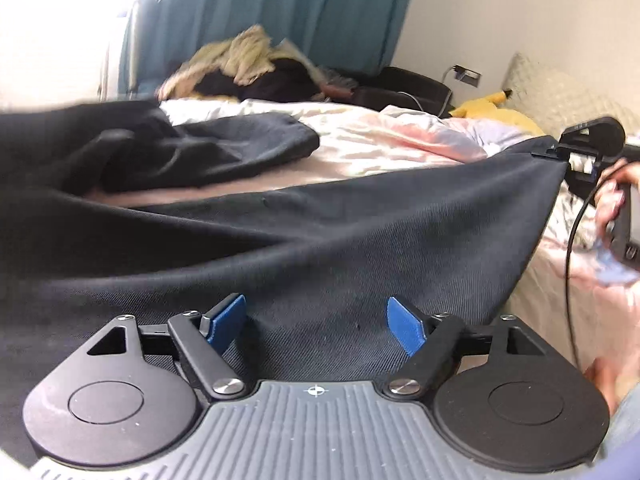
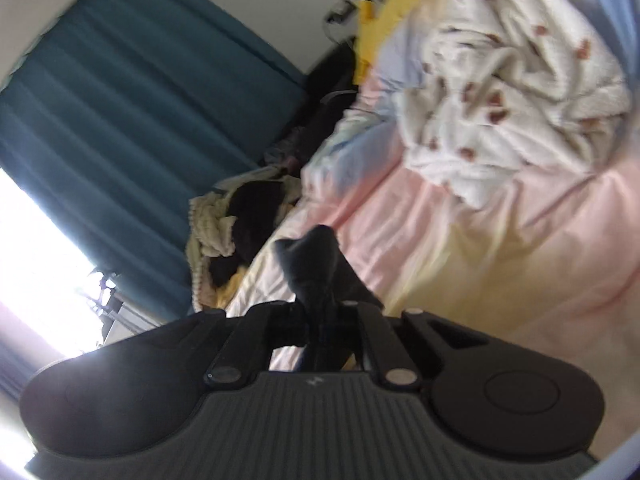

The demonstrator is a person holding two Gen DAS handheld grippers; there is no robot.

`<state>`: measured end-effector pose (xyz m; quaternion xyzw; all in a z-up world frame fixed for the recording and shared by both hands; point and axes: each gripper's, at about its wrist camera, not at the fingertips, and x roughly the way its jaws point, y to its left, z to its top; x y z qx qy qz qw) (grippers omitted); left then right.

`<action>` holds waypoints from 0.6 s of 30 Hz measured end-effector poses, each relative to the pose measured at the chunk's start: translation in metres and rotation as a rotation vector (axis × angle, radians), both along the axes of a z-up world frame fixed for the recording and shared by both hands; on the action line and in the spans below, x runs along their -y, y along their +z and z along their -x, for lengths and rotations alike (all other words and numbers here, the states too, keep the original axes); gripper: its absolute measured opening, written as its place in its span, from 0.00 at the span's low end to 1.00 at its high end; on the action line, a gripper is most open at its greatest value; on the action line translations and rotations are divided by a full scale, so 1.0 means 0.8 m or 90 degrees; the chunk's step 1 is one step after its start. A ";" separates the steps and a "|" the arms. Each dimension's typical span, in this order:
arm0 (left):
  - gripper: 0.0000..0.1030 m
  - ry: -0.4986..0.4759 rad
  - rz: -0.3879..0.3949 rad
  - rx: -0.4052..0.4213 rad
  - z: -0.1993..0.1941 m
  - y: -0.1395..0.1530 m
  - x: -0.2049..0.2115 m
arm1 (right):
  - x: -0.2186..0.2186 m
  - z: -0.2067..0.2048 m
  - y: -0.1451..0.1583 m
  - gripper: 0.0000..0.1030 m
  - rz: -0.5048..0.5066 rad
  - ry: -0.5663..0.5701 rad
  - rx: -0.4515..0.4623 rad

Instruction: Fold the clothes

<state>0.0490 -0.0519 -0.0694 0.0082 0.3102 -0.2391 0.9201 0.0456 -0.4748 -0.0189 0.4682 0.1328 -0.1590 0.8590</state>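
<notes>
A large dark navy garment [image 1: 320, 232] lies spread over the bed and reaches up to my left gripper [image 1: 316, 326]. That gripper is open, its blue pads [image 1: 404, 326] wide apart just above the cloth. At the right edge of the left wrist view, my right gripper [image 1: 560, 152] holds one corner of the garment lifted and taut, with a hand [image 1: 612, 196] on its handle. In the right wrist view, my right gripper [image 2: 320, 320] is shut on a bunched fold of the dark garment [image 2: 316, 264], which sticks up between its fingers.
The bed has a pink sheet [image 2: 480, 240] and a crumpled white blanket with brown prints [image 2: 512, 92]. A heap of beige and black clothes [image 1: 248, 68] lies at the far side by the teal curtain [image 1: 280, 8]. A yellow plush toy [image 1: 488, 108] rests near the headboard.
</notes>
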 end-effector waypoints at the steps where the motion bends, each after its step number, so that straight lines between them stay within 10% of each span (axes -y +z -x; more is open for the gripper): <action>1: 0.80 -0.009 -0.012 0.002 0.002 -0.001 0.005 | 0.007 0.005 0.000 0.04 -0.009 -0.007 -0.001; 13: 0.83 -0.146 -0.080 -0.048 0.036 -0.022 0.066 | 0.067 0.098 -0.014 0.04 -0.057 -0.090 -0.027; 18: 0.83 -0.135 -0.068 -0.044 0.033 -0.021 0.065 | 0.083 0.109 -0.070 0.05 -0.132 -0.096 -0.134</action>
